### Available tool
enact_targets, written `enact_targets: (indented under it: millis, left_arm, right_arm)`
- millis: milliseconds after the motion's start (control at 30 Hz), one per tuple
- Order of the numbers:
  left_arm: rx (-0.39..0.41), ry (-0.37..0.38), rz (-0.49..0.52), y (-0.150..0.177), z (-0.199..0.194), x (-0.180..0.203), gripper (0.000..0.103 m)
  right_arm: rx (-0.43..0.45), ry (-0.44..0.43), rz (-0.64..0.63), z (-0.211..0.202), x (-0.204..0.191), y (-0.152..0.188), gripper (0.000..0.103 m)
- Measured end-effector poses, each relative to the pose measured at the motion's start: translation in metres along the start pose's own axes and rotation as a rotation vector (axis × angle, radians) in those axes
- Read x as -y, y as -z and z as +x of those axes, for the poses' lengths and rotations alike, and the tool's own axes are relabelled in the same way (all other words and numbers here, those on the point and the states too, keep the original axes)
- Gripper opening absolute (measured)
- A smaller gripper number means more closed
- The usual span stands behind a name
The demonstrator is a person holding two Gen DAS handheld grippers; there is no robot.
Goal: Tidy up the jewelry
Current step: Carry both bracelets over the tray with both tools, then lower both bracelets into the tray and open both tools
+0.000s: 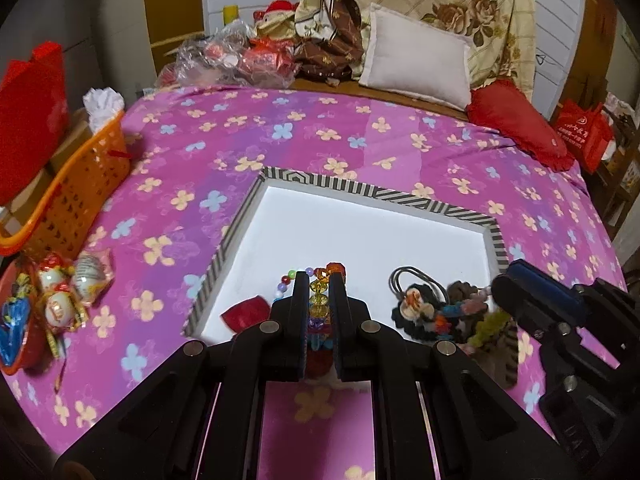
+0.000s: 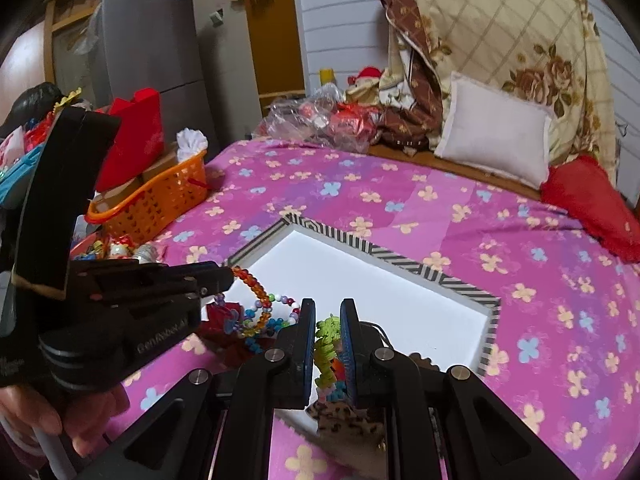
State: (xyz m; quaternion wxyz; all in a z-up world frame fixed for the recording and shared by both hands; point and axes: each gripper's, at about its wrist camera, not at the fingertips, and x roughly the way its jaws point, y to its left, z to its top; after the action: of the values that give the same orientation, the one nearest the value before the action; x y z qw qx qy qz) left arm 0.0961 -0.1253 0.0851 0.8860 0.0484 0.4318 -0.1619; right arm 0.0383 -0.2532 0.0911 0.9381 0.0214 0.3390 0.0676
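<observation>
A white tray with a black-and-white striped rim (image 1: pixel 360 188) (image 2: pixel 400 254) lies on the pink flowered bedspread. My left gripper (image 1: pixel 319 282) (image 2: pixel 229 276) is shut on a bracelet of amber and orange beads (image 1: pixel 319 298) (image 2: pixel 250 280), held over the tray's near left part. More coloured bead strings (image 2: pixel 276 304) and a red piece (image 1: pixel 246 314) lie beneath it. My right gripper (image 2: pixel 327 316) (image 1: pixel 505 294) is shut on a green ruffled hair tie (image 2: pixel 325 344) (image 1: pixel 490 326) above a pile of hair ties and fabric pieces (image 1: pixel 432 312) at the tray's near right.
An orange basket (image 1: pixel 80 184) (image 2: pixel 160 196) stands at the bed's left edge. A red bowl of wrapped sweets (image 1: pixel 24 320) sits near it. A white pillow (image 1: pixel 416 56), a red cushion (image 1: pixel 516 120) and plastic bags (image 1: pixel 224 56) lie at the far end. A hand (image 2: pixel 92 412) holds the left gripper.
</observation>
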Motion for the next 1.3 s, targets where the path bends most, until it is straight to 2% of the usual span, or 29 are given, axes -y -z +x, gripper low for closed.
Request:
enact_targets:
  millis: [333,700,733,767,800,833,867,900,933,1033,1300]
  left_arm:
    - [-0.083,-0.032,-0.023,0.011,0.055,-0.012,0.008]
    - [-0.121,-0.042,-0.049,0.03,0.072,-0.021,0.008]
    - [-0.123,-0.041,-0.052,0.031,0.073,-0.021,0.009]
    - [-0.125,-0.044,-0.051,0.033,0.074,-0.022,0.011]
    - [-0.122,-0.046,-0.048,0.034,0.073,-0.021,0.014]
    - [-0.118,-0.047,-0.045,0.035,0.072,-0.021,0.021]
    - [-0.113,-0.048,-0.043,0.036,0.071,-0.021,0.028]
    - [-0.106,-0.042,-0.046,0.036,0.069,-0.021,0.042]
    - [-0.099,-0.03,-0.054,0.037,0.067,-0.023,0.052]
    - [-0.089,-0.018,-0.062,0.038,0.06,-0.024,0.054]
    - [-0.043,-0.046,-0.046,0.047,0.036,-0.022,0.054]
  right_arm:
    - [-0.119,0.023,0.033,0.049,0.023,0.036,0.012]
    - [-0.176,0.062,0.059,0.06,0.03,0.062,0.012]
    - [-0.174,0.067,0.063,0.058,0.031,0.063,0.016]
    - [-0.169,0.072,0.066,0.056,0.031,0.064,0.028]
    - [-0.161,0.075,0.068,0.054,0.031,0.064,0.035]
    - [-0.147,0.079,0.07,0.05,0.031,0.065,0.041]
    - [-0.137,0.083,0.069,0.047,0.03,0.066,0.041]
    - [-0.133,0.086,0.069,0.045,0.029,0.066,0.041]
    - [-0.129,0.087,0.071,0.043,0.028,0.067,0.041]
    - [-0.114,0.095,0.076,0.035,0.026,0.067,0.041]
    - [-0.071,0.162,0.075,0.011,0.018,0.068,0.044]
